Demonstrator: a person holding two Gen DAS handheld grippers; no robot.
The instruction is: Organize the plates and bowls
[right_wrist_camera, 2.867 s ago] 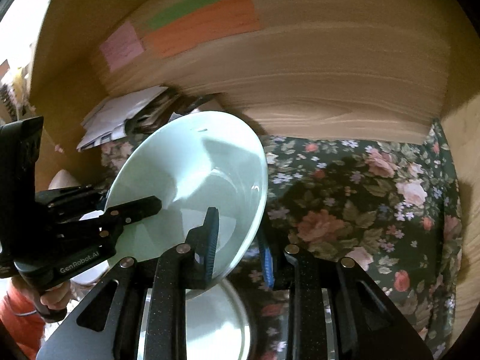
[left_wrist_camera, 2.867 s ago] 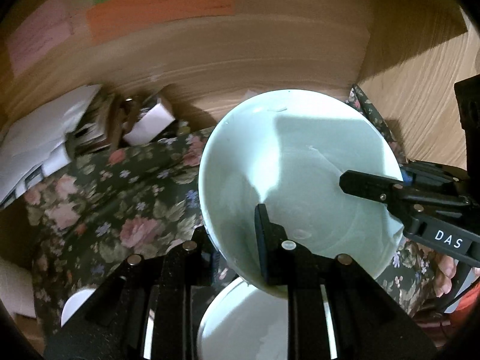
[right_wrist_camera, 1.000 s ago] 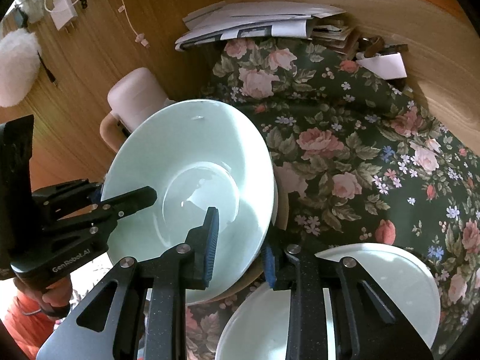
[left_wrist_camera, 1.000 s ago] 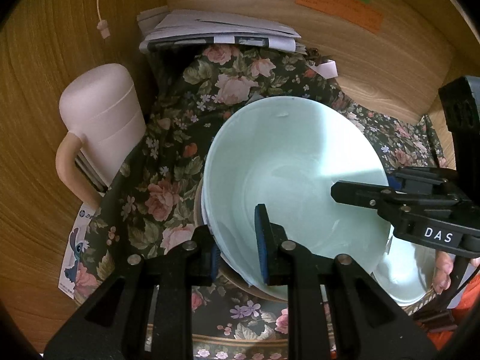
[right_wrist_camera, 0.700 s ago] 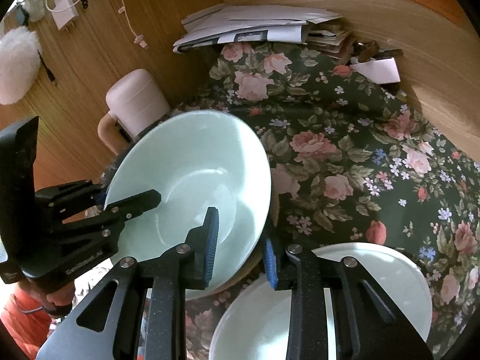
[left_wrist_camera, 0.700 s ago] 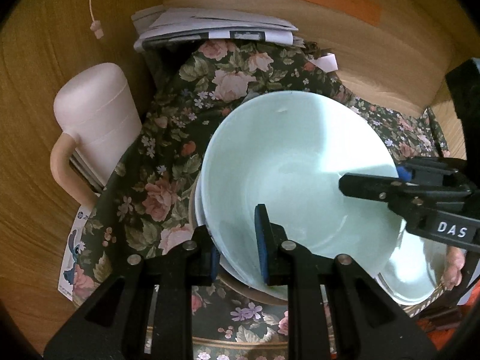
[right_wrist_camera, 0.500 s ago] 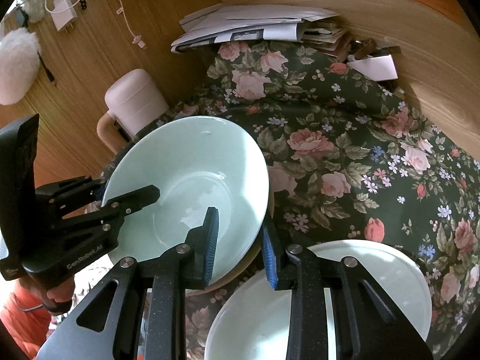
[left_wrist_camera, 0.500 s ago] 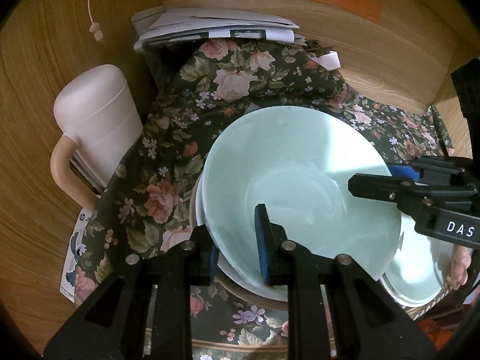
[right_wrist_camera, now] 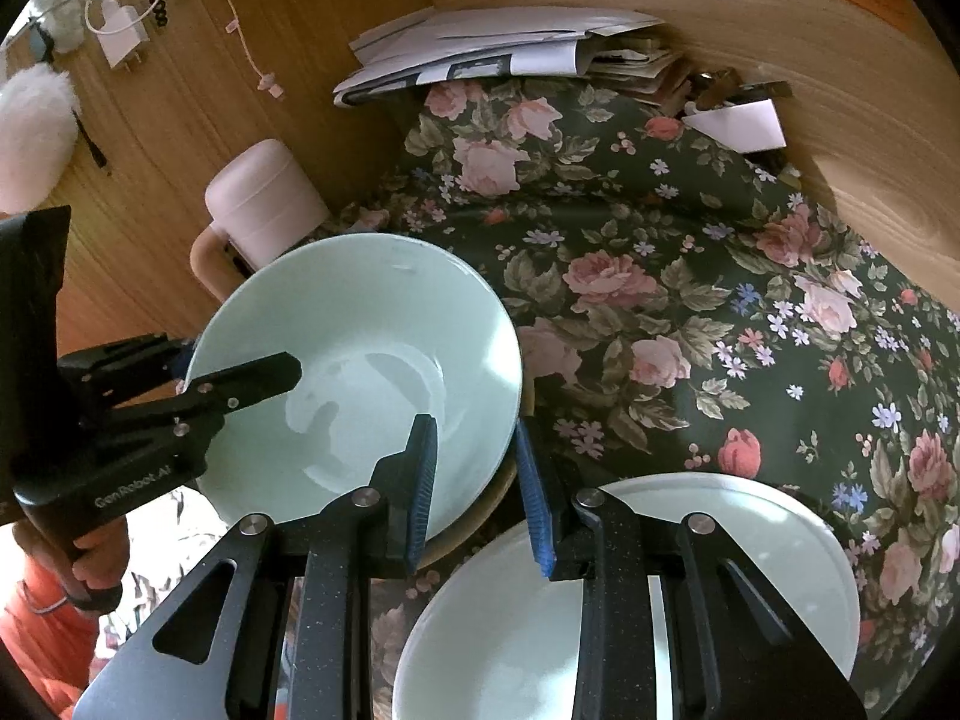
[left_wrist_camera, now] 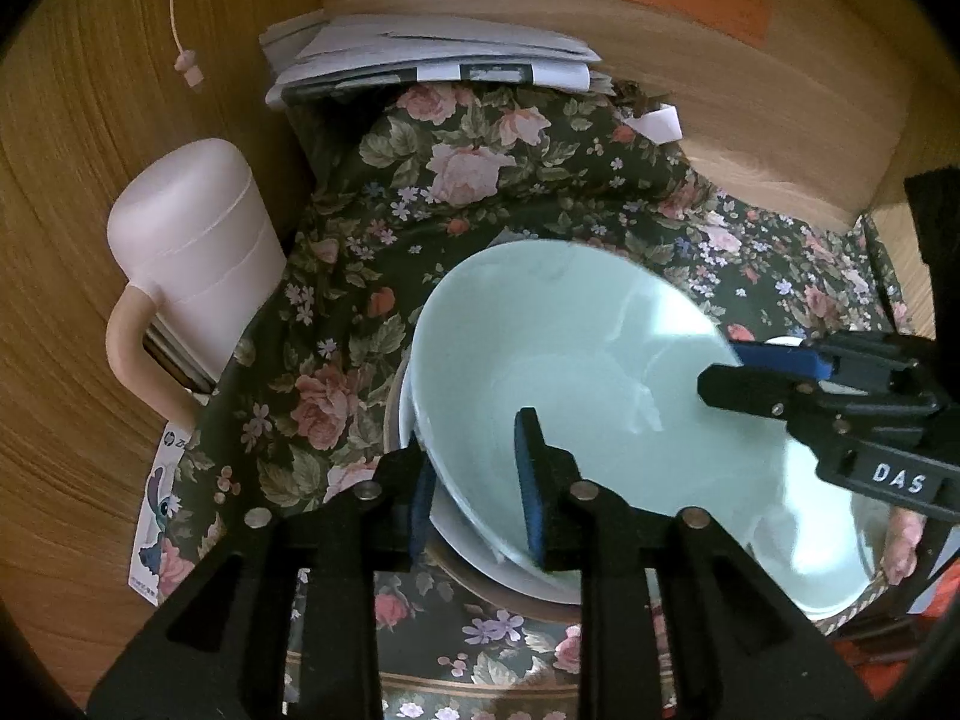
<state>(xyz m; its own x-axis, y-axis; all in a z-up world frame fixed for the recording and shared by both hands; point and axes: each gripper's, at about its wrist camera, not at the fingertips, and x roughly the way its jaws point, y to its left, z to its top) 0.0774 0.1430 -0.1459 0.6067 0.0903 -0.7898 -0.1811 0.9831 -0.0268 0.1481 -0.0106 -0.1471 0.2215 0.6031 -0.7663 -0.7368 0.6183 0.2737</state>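
Note:
A pale green bowl (left_wrist_camera: pixel 576 372) rests on a white plate (left_wrist_camera: pixel 447 531) stacked on a brown plate (left_wrist_camera: pixel 510 597), all on the floral cloth. My left gripper (left_wrist_camera: pixel 474 498) straddles the bowl's near rim. Its jaws are opening, and a gap shows beside the outer pad. My right gripper (right_wrist_camera: pixel 477 480) is shut on the opposite rim of the bowl (right_wrist_camera: pixel 360 330). Each gripper shows in the other's view: the right gripper (left_wrist_camera: pixel 732 369) at the bowl's right side, the left gripper (right_wrist_camera: pixel 240 360) at its left. A second pale bowl (right_wrist_camera: pixel 690 570) lies to the right of the stack.
A pink lidded mug (left_wrist_camera: pixel 192 252) with a handle stands left of the stack against the wooden wall. A pile of papers (left_wrist_camera: pixel 432 54) lies at the back. The floral cloth (right_wrist_camera: pixel 690 300) stretches bare to the right. A person's hand (right_wrist_camera: pixel 90 570) holds the left gripper.
The bowl was carried over to the stack and has settled lower and more level on it. My left jaws have parted slightly. The right grip looks the same.

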